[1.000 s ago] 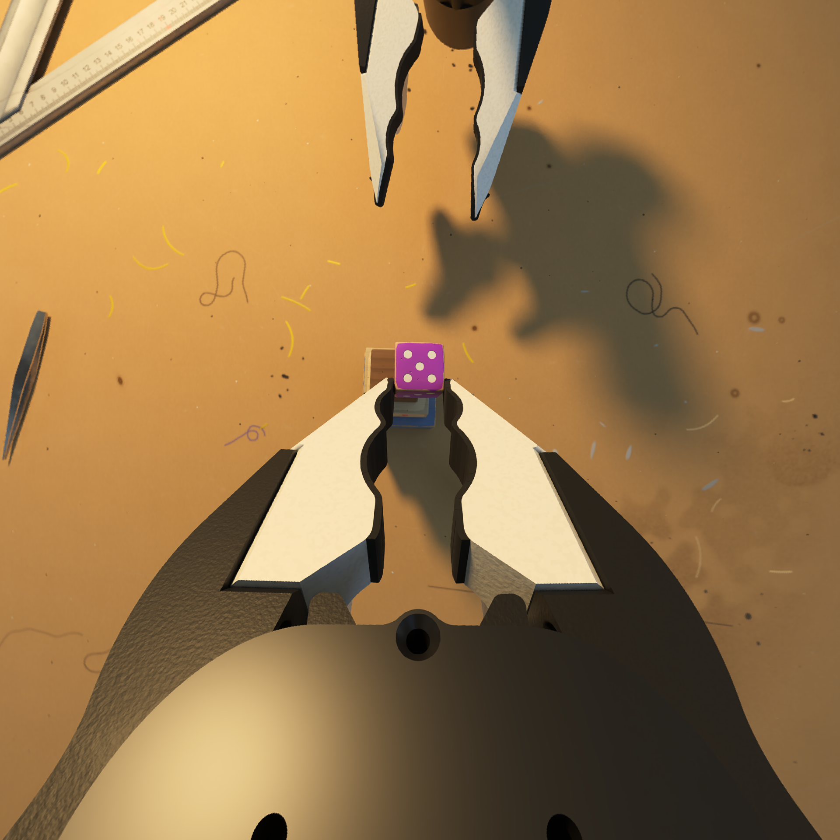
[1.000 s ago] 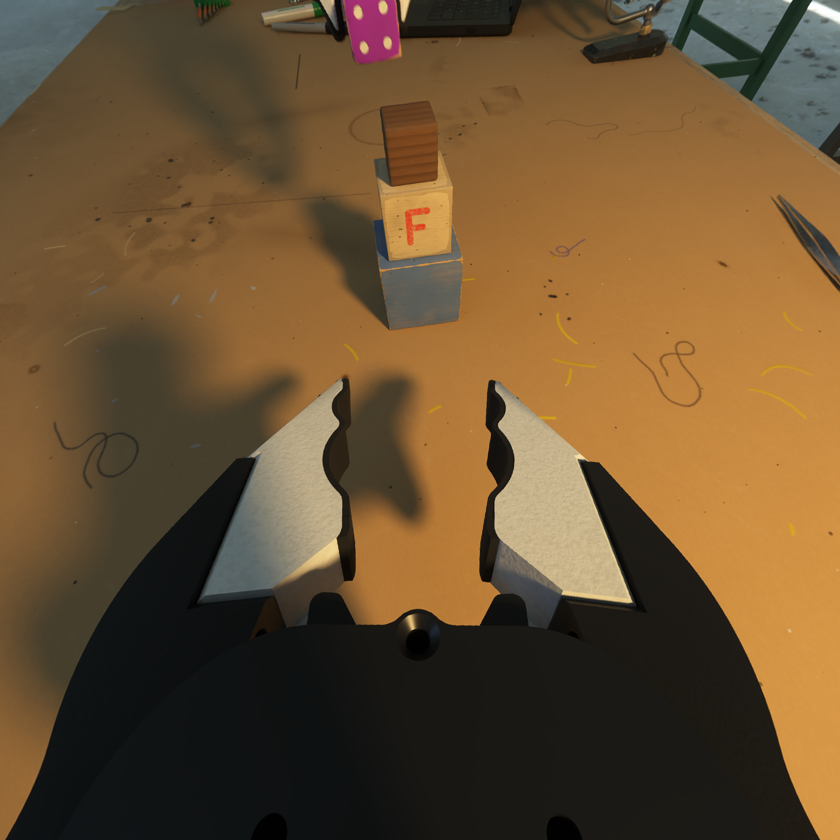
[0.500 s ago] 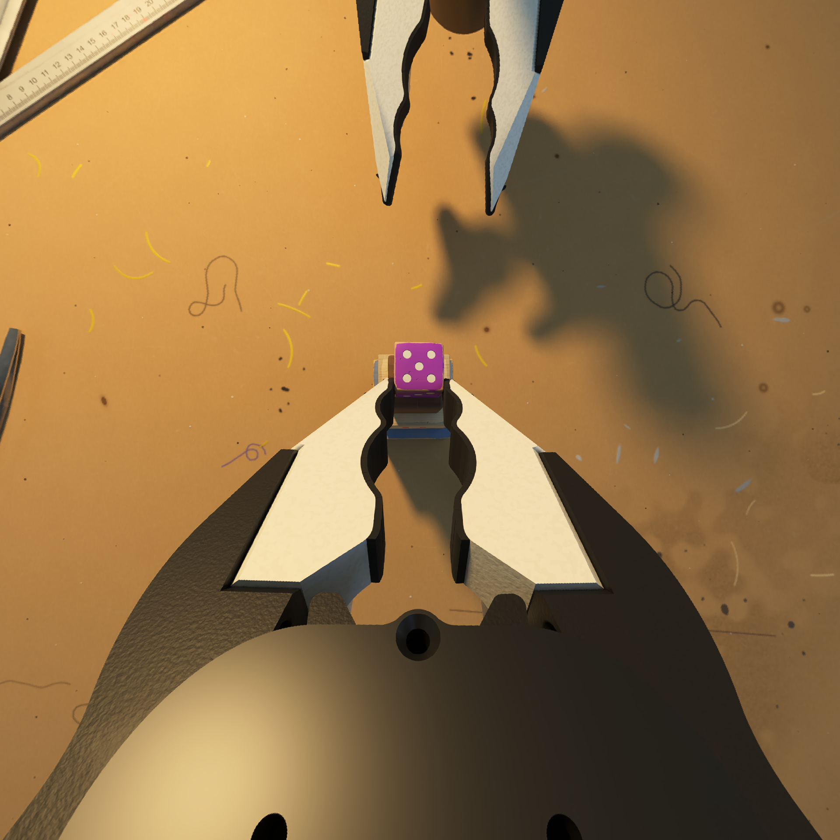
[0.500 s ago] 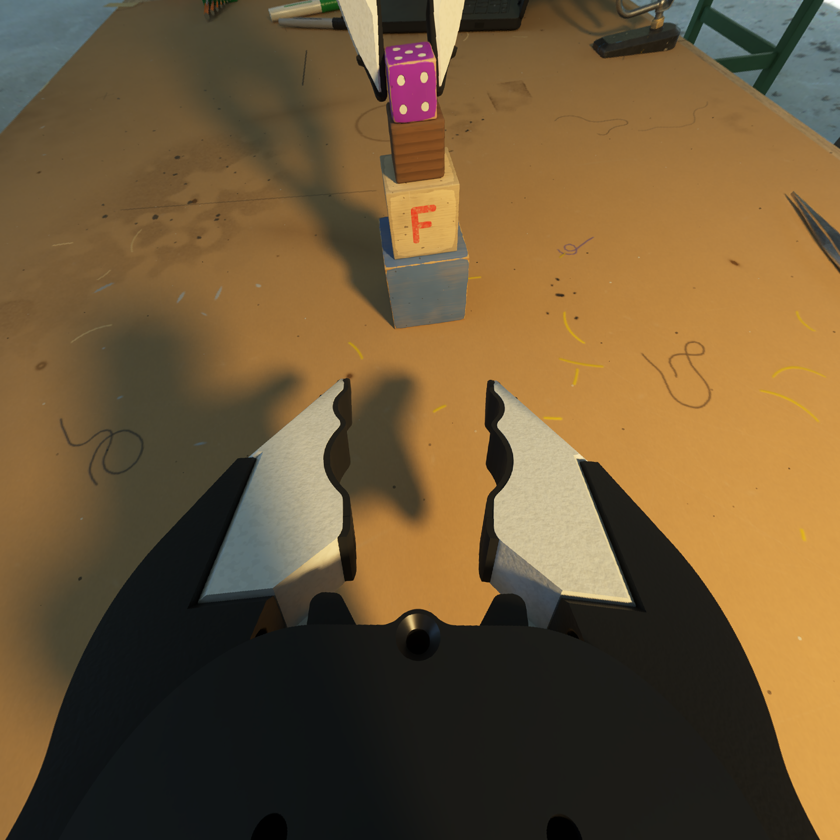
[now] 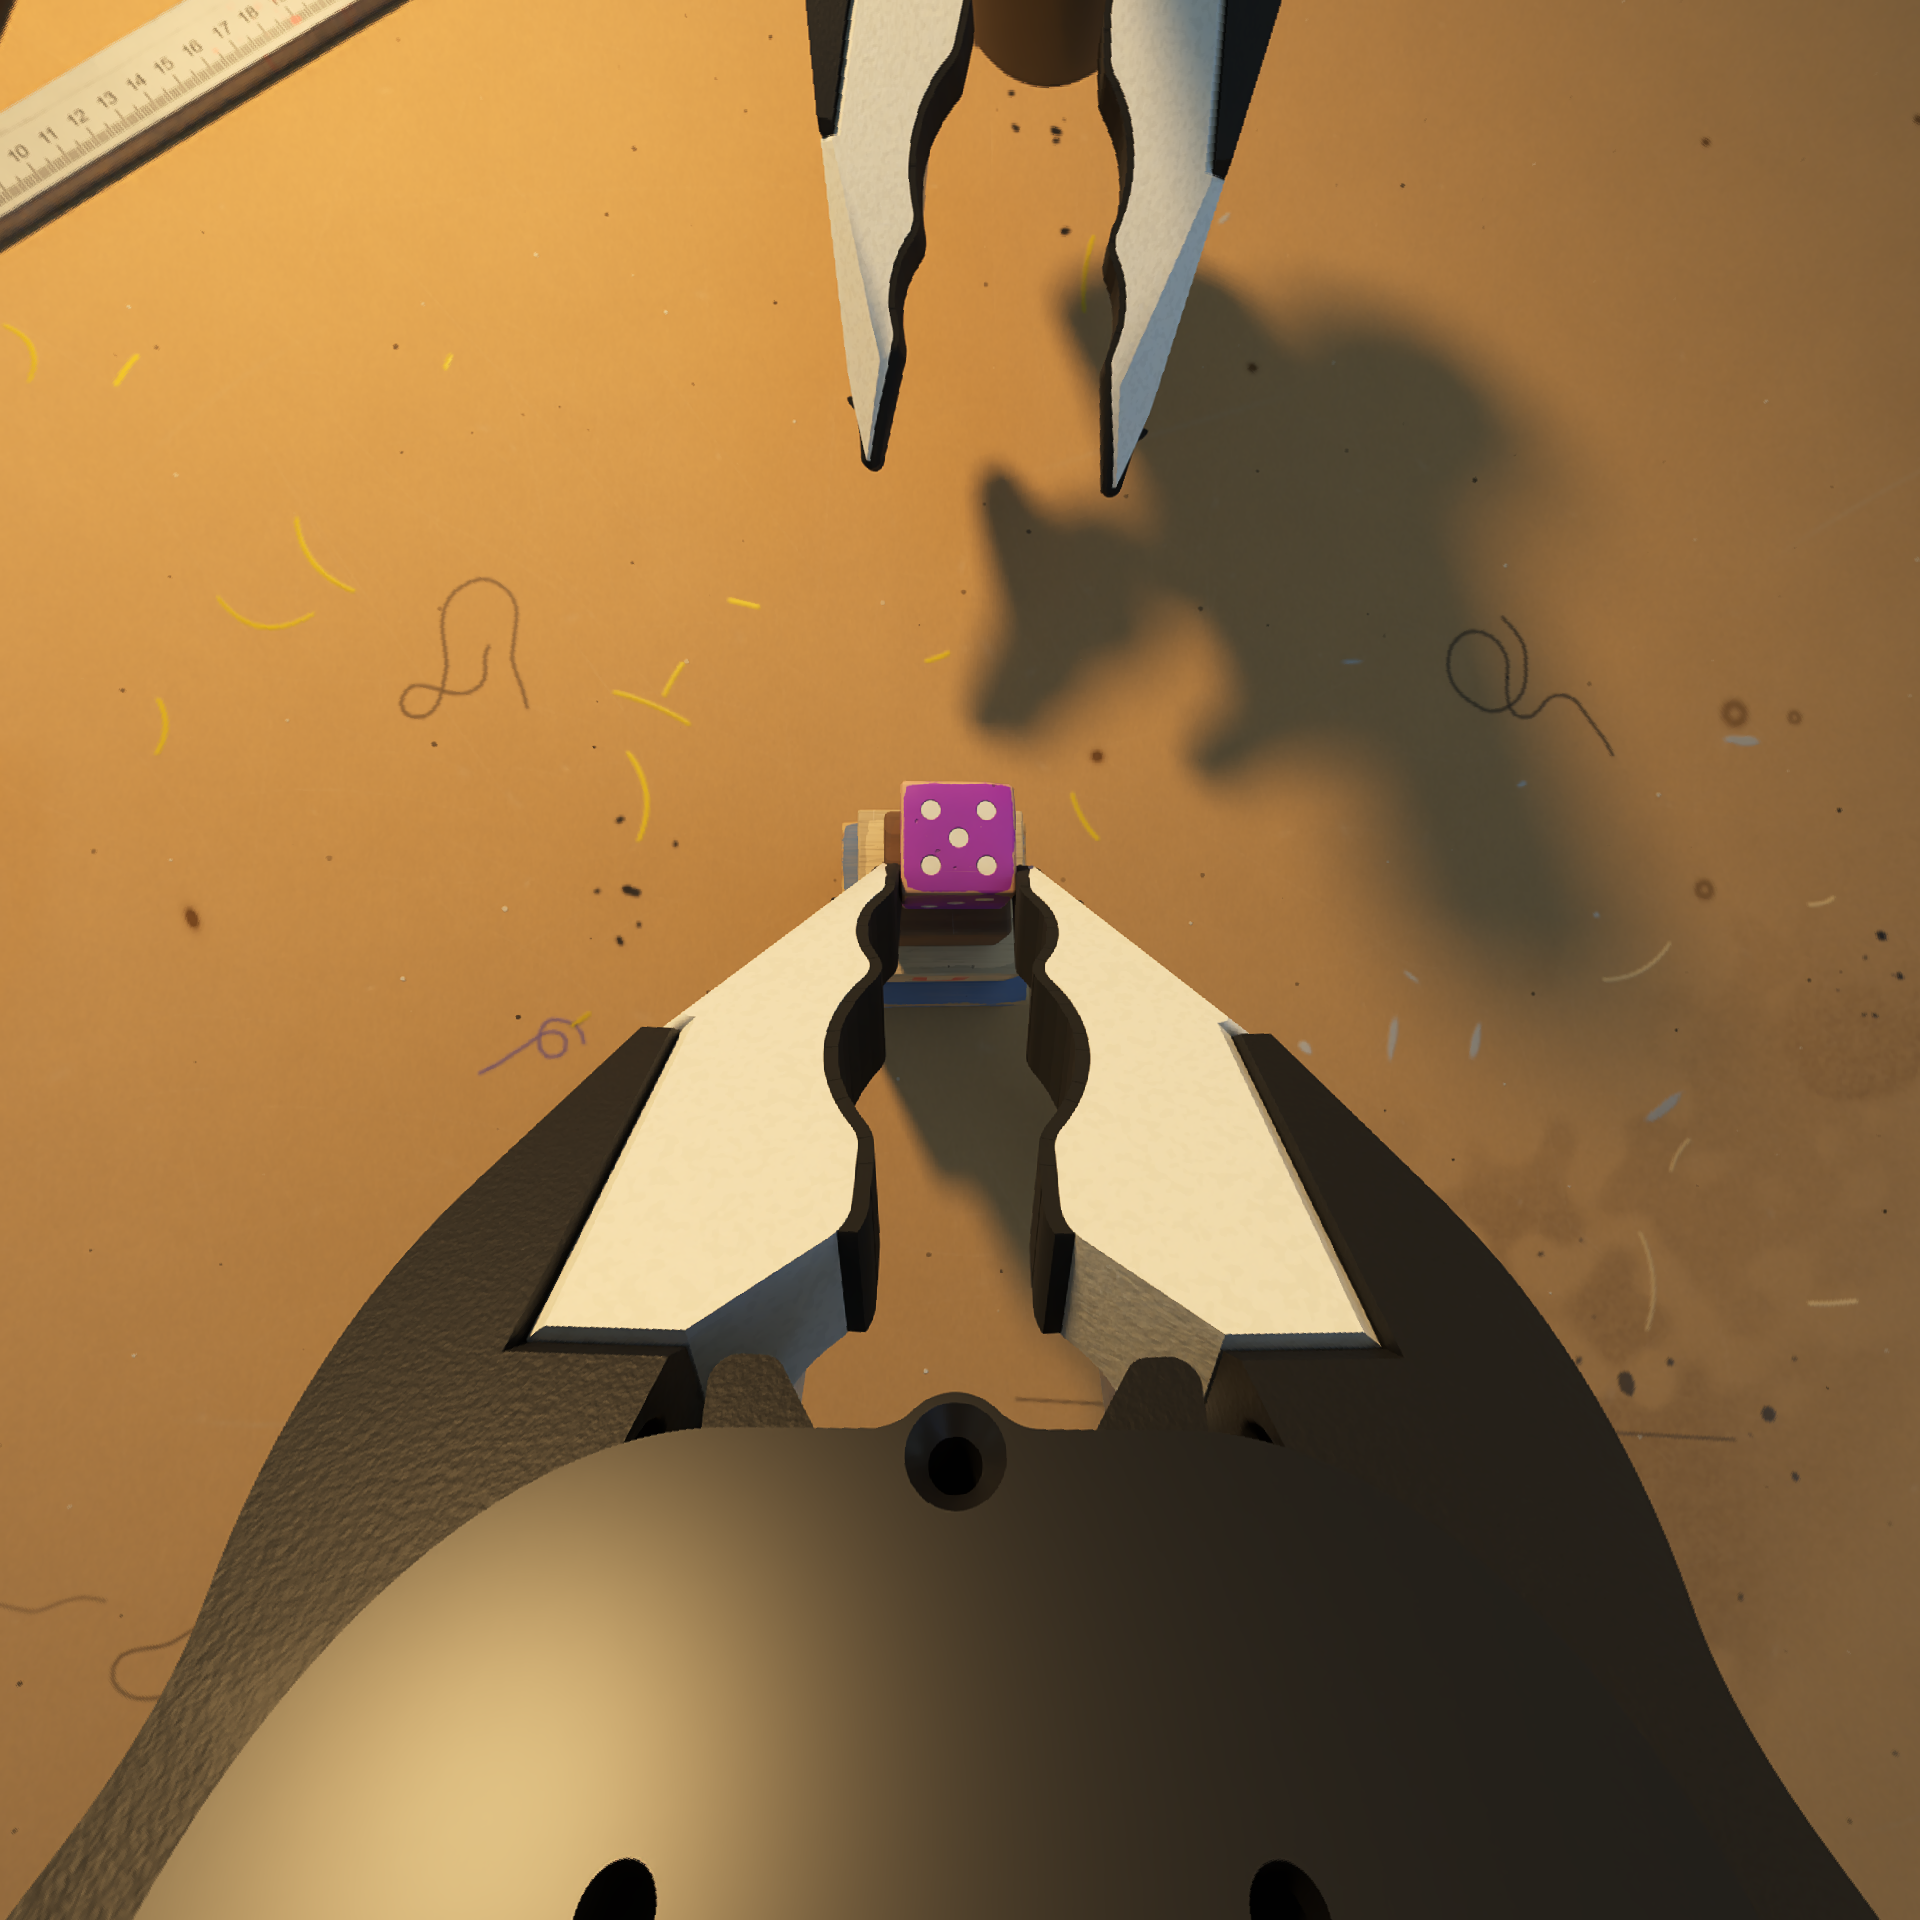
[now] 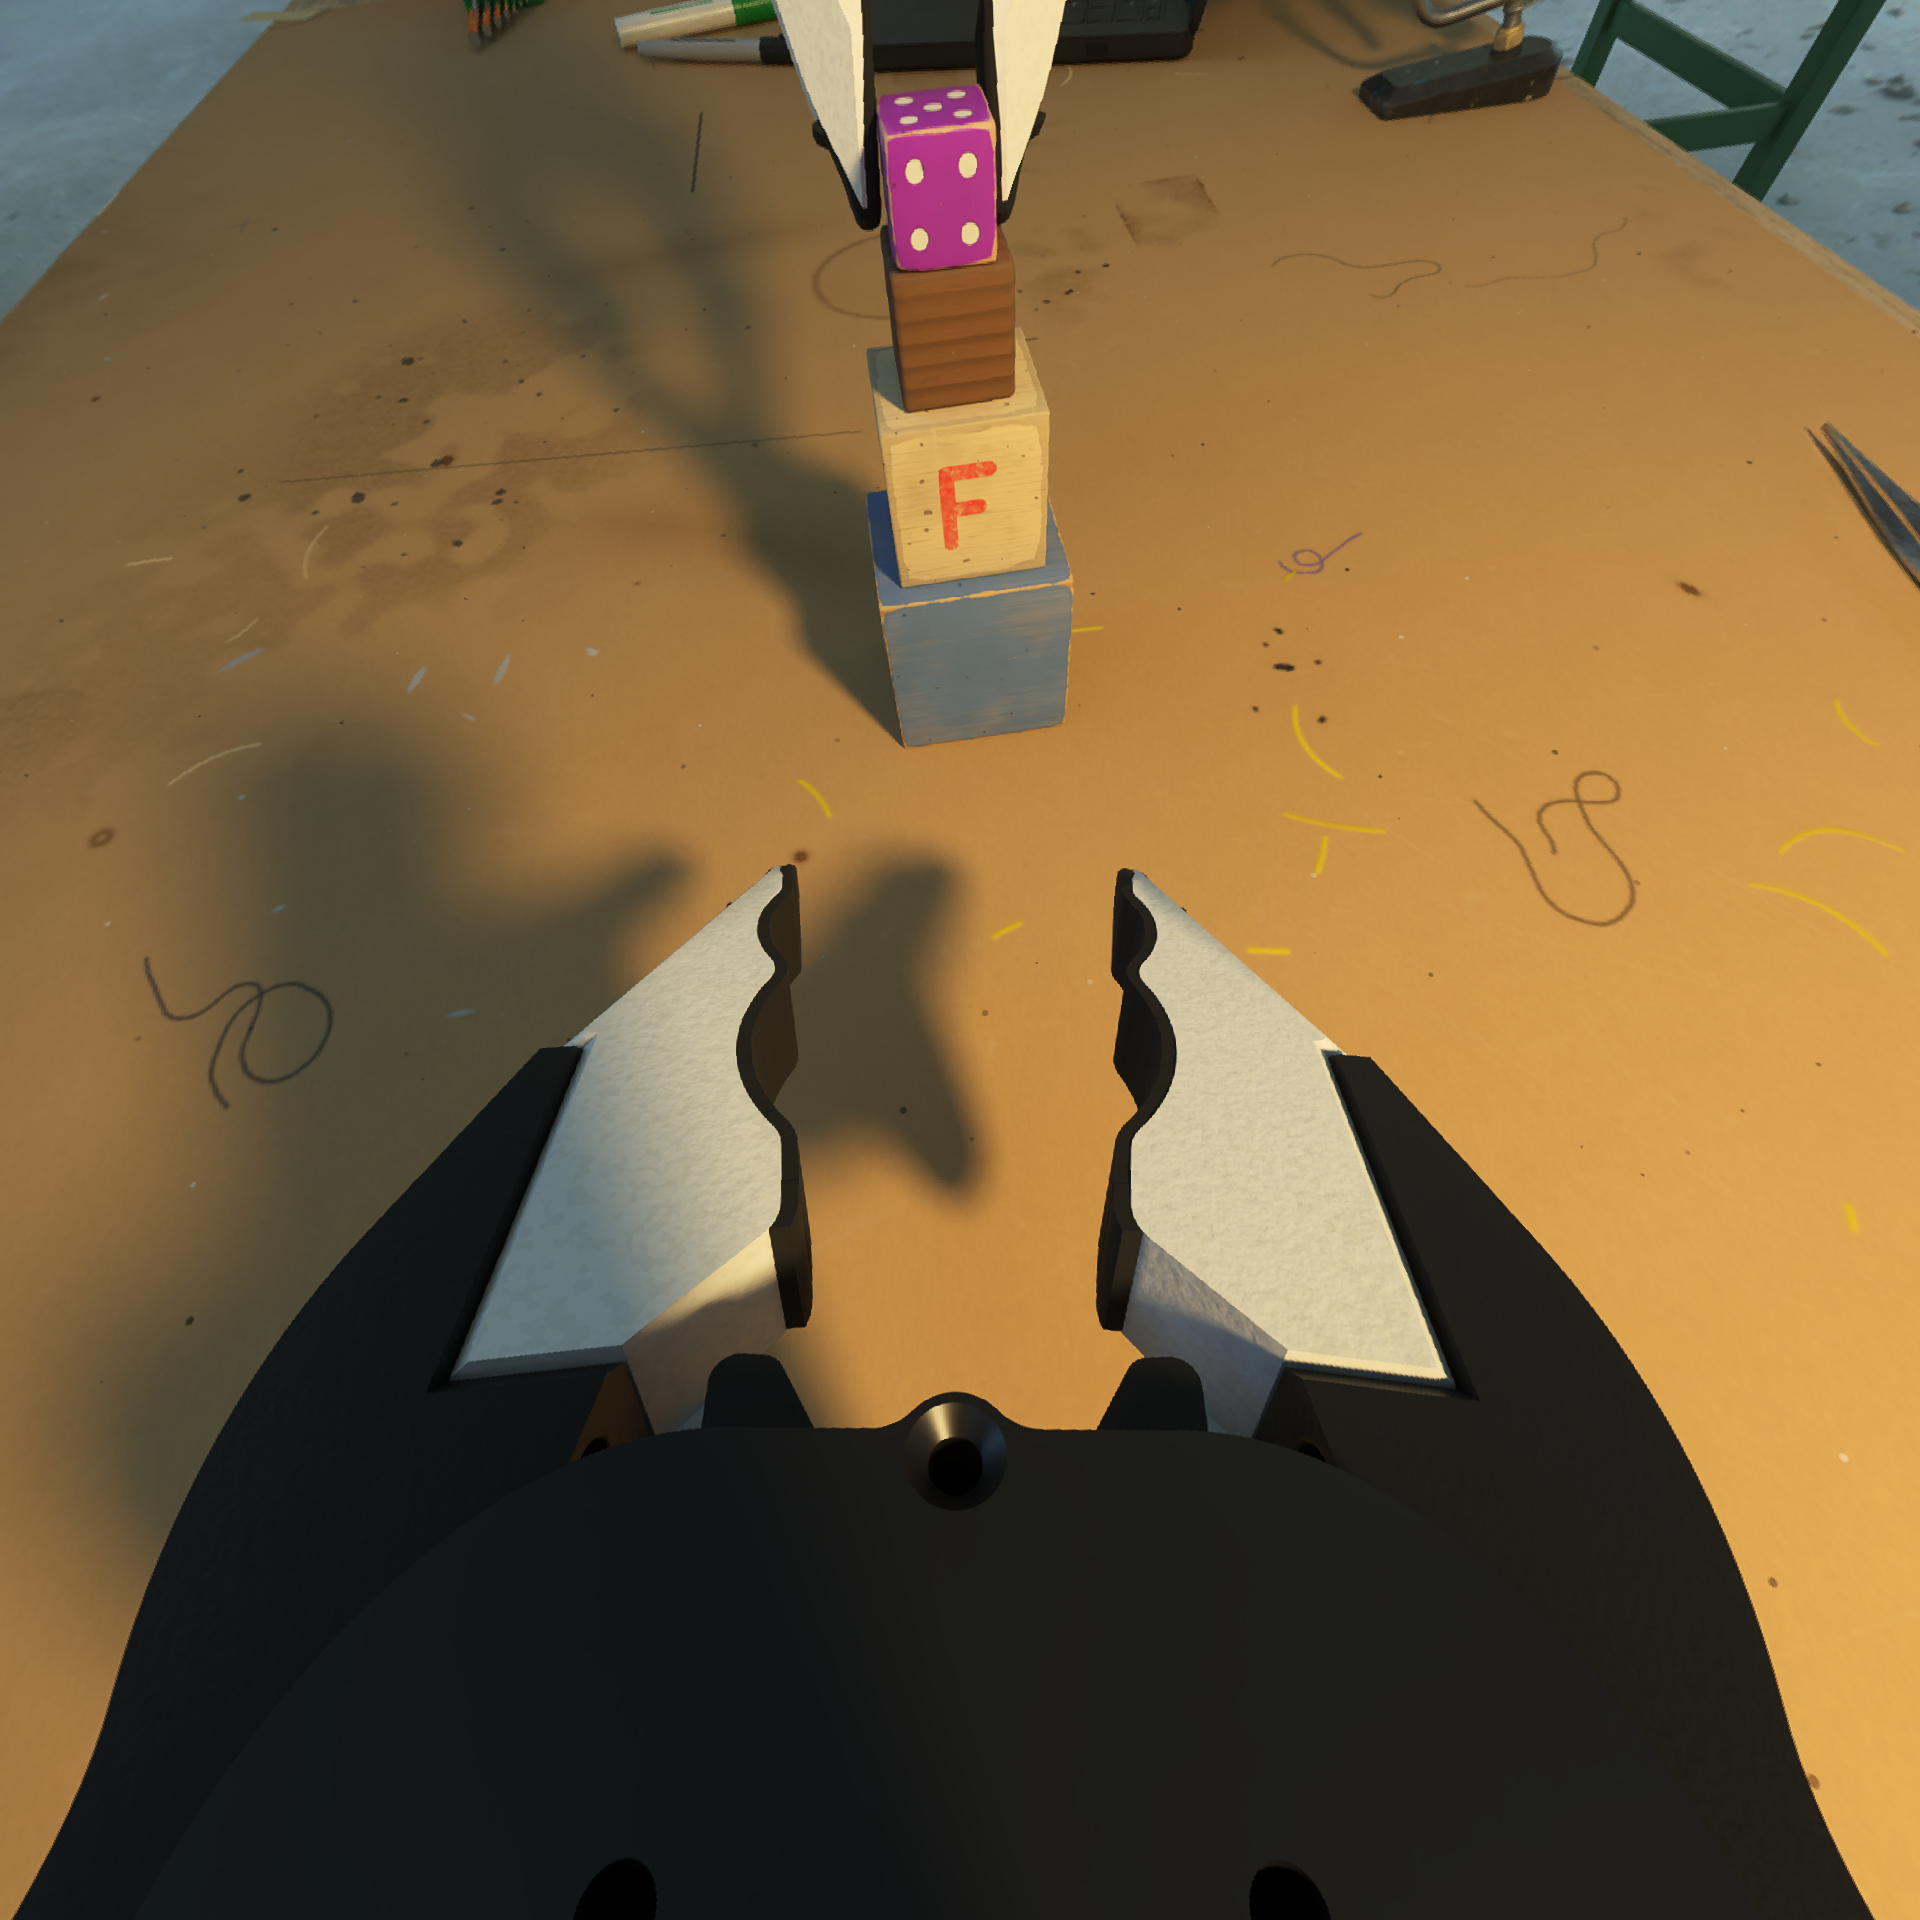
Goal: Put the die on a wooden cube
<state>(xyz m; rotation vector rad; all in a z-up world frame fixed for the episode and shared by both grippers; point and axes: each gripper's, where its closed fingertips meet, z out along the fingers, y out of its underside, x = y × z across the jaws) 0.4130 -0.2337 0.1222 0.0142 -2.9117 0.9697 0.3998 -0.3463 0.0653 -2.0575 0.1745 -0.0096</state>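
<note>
A magenta die (image 6: 935,182) with white pips sits on top of a stack: a dark brown wooden cube (image 6: 951,332), a pale lettered wooden cube (image 6: 961,499) and a blue wooden cube (image 6: 971,665) on the table. My left gripper (image 5: 956,883) comes down from above and is shut on the die (image 5: 956,840), whose bottom seems to touch the brown cube. Its white fingers (image 6: 831,94) flank the die in the right wrist view. My right gripper (image 6: 956,873) is open and empty, low over the table, short of the stack; it also shows in the left wrist view (image 5: 992,473).
A ruler (image 5: 156,114) lies away from the stack. Tweezers (image 6: 1870,499) lie at the right edge. Markers (image 6: 707,21), a dark clamp (image 6: 1455,73) and a green frame (image 6: 1745,94) are at the far end of the brown table (image 6: 416,520).
My left gripper has brought the die down from a tilted hold above the stack until it sits upright on the dark brown cube. My right gripper has hardly moved.
</note>
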